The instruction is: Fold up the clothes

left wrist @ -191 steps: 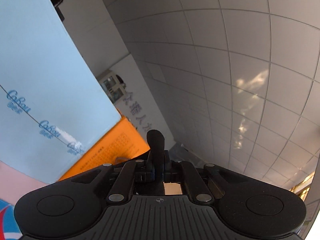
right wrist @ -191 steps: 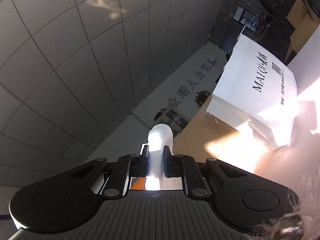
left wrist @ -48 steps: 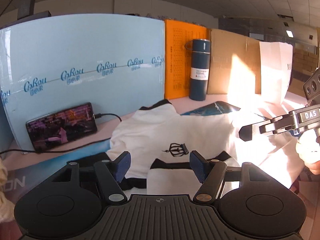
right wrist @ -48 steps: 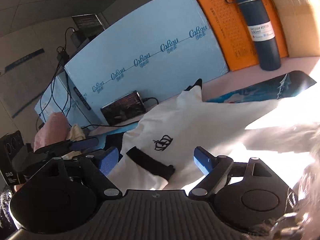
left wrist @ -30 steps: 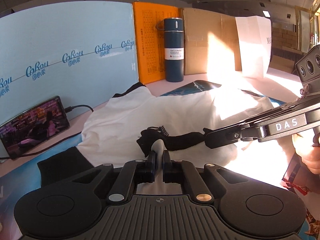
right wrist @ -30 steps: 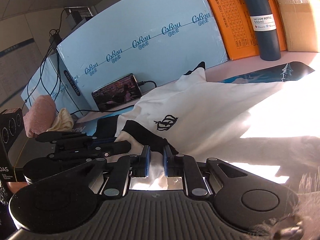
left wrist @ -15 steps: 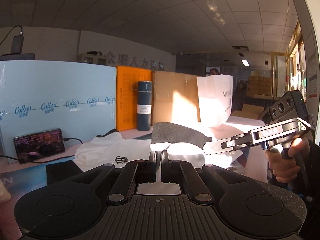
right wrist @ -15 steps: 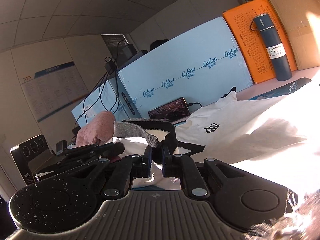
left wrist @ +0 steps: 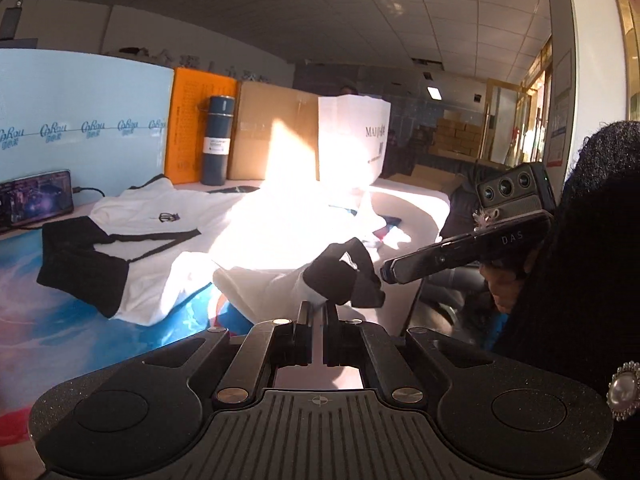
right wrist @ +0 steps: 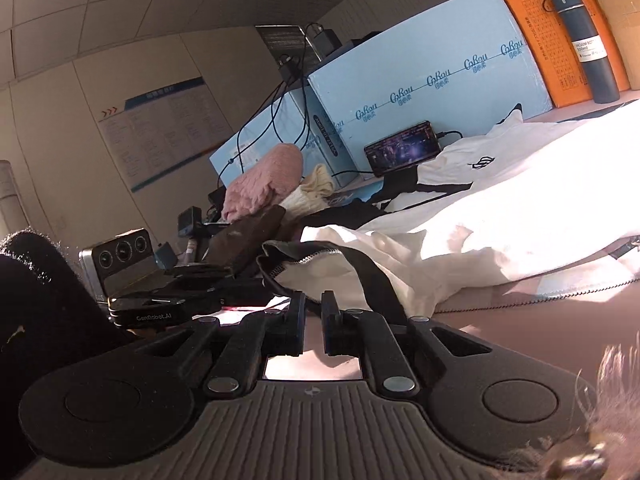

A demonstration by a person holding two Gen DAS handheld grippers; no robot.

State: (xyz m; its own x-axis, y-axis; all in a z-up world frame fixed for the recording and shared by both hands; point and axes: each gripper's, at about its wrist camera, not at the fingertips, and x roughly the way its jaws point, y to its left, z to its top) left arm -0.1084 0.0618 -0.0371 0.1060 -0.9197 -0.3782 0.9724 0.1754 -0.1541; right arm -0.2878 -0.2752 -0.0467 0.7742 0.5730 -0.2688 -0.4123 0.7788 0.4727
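Observation:
A white top with black trim and a small crown logo [left wrist: 160, 208] lies spread on the table, its near part pulled back over itself. My left gripper [left wrist: 316, 308] pinches a white fold ending in a black cuff [left wrist: 340, 276]; its jaws are just starting to open, with the cloth still between them. The right gripper [left wrist: 385, 274] comes in from the right, its tip at the same cuff. In the right wrist view, my right gripper [right wrist: 313, 300] is shut on the black-edged hem [right wrist: 304, 258] of the top [right wrist: 500, 208]. The left gripper [right wrist: 234, 269] sits beside it.
Along the back stand a phone [left wrist: 36, 200], a blue foam box [left wrist: 80, 128], an orange box [left wrist: 200, 120], a dark blue flask [left wrist: 216, 146], cardboard and a white paper bag [left wrist: 352, 140]. Pink and cream knitwear [right wrist: 264, 184] lies at the left end. A dark sleeve [left wrist: 580, 280] fills the right.
Both grippers have drawn the held cloth back toward the near table edge and lowered it. The views have tipped down from the ceiling toward the table.

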